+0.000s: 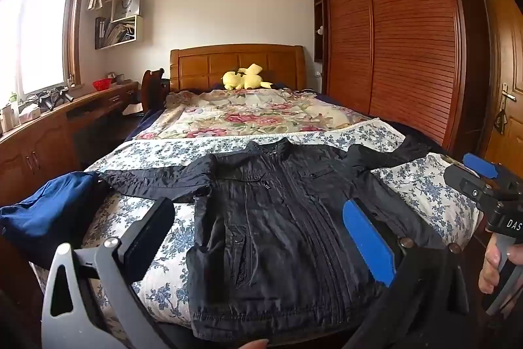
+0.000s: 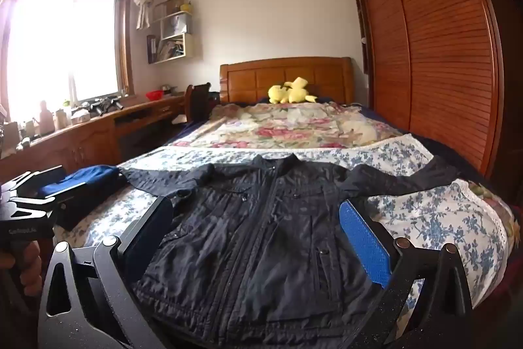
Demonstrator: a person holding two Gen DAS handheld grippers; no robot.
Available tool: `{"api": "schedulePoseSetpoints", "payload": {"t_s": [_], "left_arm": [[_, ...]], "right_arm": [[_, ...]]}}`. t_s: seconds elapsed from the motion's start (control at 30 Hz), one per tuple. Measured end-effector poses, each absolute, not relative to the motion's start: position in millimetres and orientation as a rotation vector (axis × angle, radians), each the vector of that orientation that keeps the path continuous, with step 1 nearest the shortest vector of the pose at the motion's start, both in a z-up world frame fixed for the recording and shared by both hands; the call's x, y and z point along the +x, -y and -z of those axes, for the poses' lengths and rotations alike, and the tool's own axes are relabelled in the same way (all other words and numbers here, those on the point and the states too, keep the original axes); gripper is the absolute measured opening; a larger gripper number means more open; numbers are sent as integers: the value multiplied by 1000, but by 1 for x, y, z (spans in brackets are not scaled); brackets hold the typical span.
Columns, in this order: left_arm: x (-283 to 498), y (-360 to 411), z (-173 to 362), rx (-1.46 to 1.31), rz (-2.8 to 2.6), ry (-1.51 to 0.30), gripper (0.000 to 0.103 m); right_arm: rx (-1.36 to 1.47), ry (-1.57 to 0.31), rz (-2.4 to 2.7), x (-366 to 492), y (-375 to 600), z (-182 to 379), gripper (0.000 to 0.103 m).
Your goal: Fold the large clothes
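Observation:
A black zip-up jacket lies flat and front up across the foot of the bed, its collar away from me and both sleeves spread sideways. My left gripper hovers open above the jacket's lower left half, with nothing between its fingers. In the right wrist view the same jacket fills the middle. Over its hem my right gripper stands open and empty. Each gripper shows at the edge of the other's view: the right one held by a hand, the left one beside the left sleeve.
A blue garment lies bunched at the bed's left corner, by the sleeve end. The blue-flowered quilt lies under the jacket, with a pink-flowered one and a yellow plush toy behind. A wooden wardrobe stands right and a desk left.

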State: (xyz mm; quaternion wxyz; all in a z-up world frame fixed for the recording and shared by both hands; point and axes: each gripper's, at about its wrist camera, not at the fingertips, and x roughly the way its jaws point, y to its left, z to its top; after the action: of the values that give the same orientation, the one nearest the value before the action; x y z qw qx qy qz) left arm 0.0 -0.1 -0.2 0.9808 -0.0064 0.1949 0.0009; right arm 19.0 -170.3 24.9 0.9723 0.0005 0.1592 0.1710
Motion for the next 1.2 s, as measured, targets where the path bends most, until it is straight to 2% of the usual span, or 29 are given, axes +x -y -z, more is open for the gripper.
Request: {"api": "schedulePoseSetpoints", "payload": {"t_s": [1.2], "left_arm": [[-5,3,-1,-14,-15,-377,103]], "right_arm": [[1,-320,-343,19,170,-16,103]]}}
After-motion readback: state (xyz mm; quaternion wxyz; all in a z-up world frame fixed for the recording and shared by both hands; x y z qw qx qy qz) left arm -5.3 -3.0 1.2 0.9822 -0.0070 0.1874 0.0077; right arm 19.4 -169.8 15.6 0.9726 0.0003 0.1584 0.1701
